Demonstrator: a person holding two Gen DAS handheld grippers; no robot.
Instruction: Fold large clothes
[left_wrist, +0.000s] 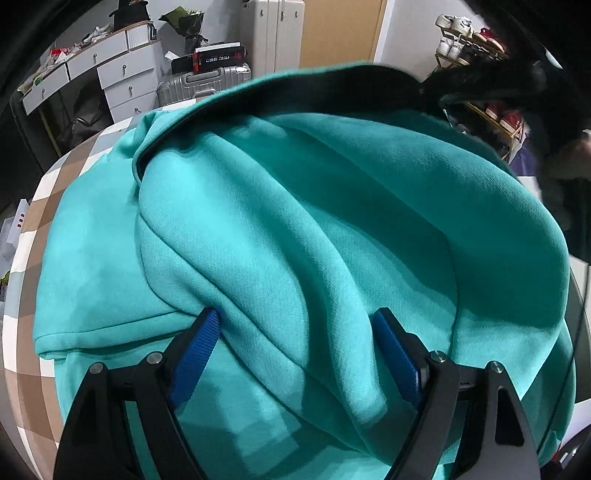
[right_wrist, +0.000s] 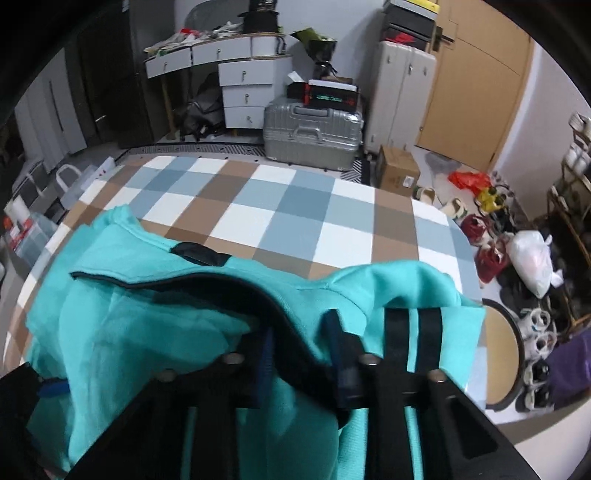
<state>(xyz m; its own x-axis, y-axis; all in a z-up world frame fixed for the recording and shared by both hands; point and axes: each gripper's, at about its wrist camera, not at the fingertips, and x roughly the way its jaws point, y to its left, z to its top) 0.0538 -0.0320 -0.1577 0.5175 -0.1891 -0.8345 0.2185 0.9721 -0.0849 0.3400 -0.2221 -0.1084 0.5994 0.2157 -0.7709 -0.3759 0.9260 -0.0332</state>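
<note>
A large teal garment (left_wrist: 295, 206) with a dark trim band (left_wrist: 325, 96) lies bunched on the checked tablecloth (left_wrist: 44, 206). My left gripper (left_wrist: 297, 325) is open, its blue-padded fingers (left_wrist: 201, 345) spread just above the folds. In the right wrist view the same teal garment (right_wrist: 140, 314) covers the near part of the checked table (right_wrist: 280, 214). My right gripper (right_wrist: 301, 343) has its jaws close together on the dark trim band (right_wrist: 258, 295) and teal cloth, lifting that edge.
A silver suitcase (right_wrist: 312, 129), a white drawer unit (right_wrist: 243, 92) and a cardboard box (right_wrist: 397, 170) stand beyond the table. A round stool (right_wrist: 502, 354), shoes and bags (right_wrist: 532, 258) are on the floor at the right.
</note>
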